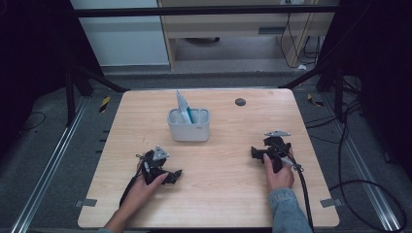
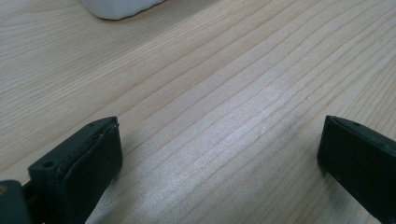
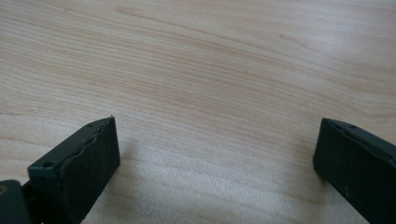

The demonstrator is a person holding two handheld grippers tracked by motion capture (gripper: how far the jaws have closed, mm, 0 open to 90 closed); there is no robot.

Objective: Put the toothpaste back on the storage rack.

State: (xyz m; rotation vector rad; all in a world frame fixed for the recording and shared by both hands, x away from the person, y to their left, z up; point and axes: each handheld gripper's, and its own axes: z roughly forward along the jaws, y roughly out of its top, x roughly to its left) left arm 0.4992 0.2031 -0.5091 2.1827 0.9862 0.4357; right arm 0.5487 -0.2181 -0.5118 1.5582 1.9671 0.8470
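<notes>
A light wooden table (image 1: pixel 214 160) with rounded corners carries the things; its grain runs in long pale lines. A white holder (image 1: pixel 189 127) with two compartments stands on it, nearer the far edge than the near one and a little left of the middle. A flat pale-blue piece (image 1: pixel 183 108) stands tilted in the holder's left compartment. A small dark round spot (image 1: pixel 240 102) sits in the surface close to the far edge, right of the holder and apart from it.

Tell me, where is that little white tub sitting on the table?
In the high view, the white tub stands a little left of the middle of the wooden table, toward its far edge, with a pale blue-and-white item upright inside.
</notes>
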